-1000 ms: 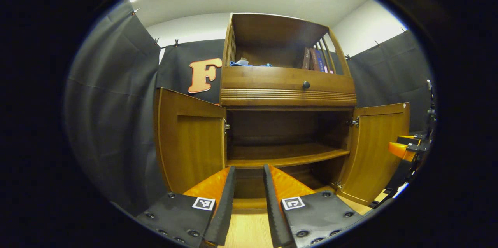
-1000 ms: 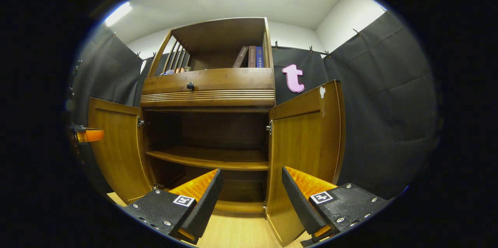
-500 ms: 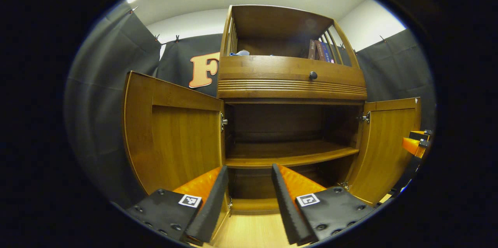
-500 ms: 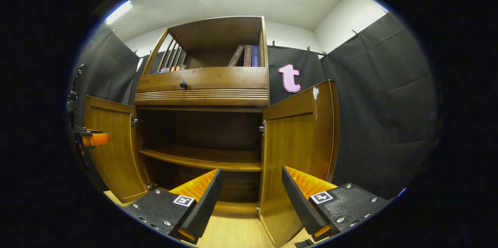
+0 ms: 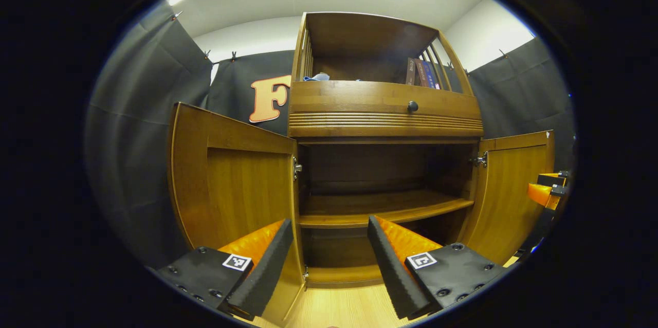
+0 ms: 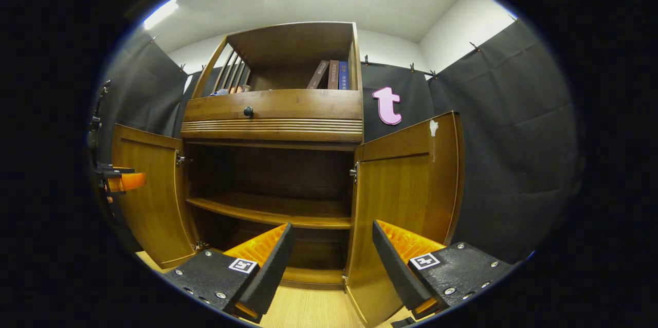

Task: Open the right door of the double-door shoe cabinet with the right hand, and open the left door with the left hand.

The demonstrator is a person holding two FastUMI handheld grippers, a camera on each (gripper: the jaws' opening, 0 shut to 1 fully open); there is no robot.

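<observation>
The wooden shoe cabinet (image 5: 385,112) stands in front of me with both lower doors swung outward. In the left gripper view the left door (image 5: 234,184) stands open just left of my left gripper (image 5: 326,253), which is open and holds nothing. The right door (image 5: 511,189) stands open at the far right, with the other gripper (image 5: 547,192) beside it. In the right gripper view the right door (image 6: 406,194) stands open right behind my right gripper (image 6: 331,256), which is open and empty. The left door (image 6: 149,189) is open there too, with the left gripper (image 6: 121,181) at its edge.
Inside the cabinet a bare shelf (image 5: 380,207) crosses the dark compartment. Above it is a drawer with a dark knob (image 5: 412,107), and books (image 6: 331,75) stand in the top compartment. Black cloth walls surround the cabinet. Light wooden floor (image 5: 344,307) lies below.
My left gripper's fingers have spread wider apart. The left door has swung further open and now looms larger beside the left gripper. The right gripper has barely shifted.
</observation>
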